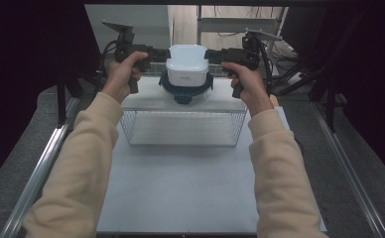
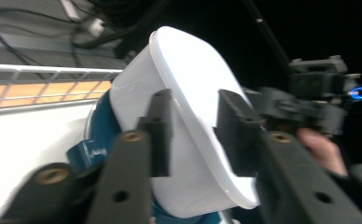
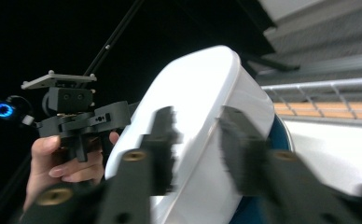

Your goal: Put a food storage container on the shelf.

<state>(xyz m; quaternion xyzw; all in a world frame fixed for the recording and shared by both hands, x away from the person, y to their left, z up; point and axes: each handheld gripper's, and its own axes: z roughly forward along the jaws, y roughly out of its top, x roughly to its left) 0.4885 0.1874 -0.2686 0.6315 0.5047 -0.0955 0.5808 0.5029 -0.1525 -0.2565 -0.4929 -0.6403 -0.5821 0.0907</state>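
Observation:
A white tub [image 1: 185, 62] sits on a round container with a dark blue clip lid [image 1: 184, 94], on top of a white shelf [image 1: 146, 101]. My left gripper [image 1: 160, 53] reaches the tub's left rim and my right gripper [image 1: 211, 55] its right rim. In the left gripper view the tub's thin rim [image 2: 188, 70] runs between the jaws of the left gripper [image 2: 197, 95], with white showing on both sides of it. In the right gripper view the rim [image 3: 198, 79] likewise lies between the blurred jaws of the right gripper [image 3: 198, 114], and the pads stand off it. Both grippers are open.
The shelf tops a wire basket [image 1: 180, 129] that stands on a white table board [image 1: 180, 193]. Metal rails [image 1: 41, 163] run along both sides of the table. A wire rail [image 2: 44, 72] crosses behind the shelf. Dark stands and cables fill the back right.

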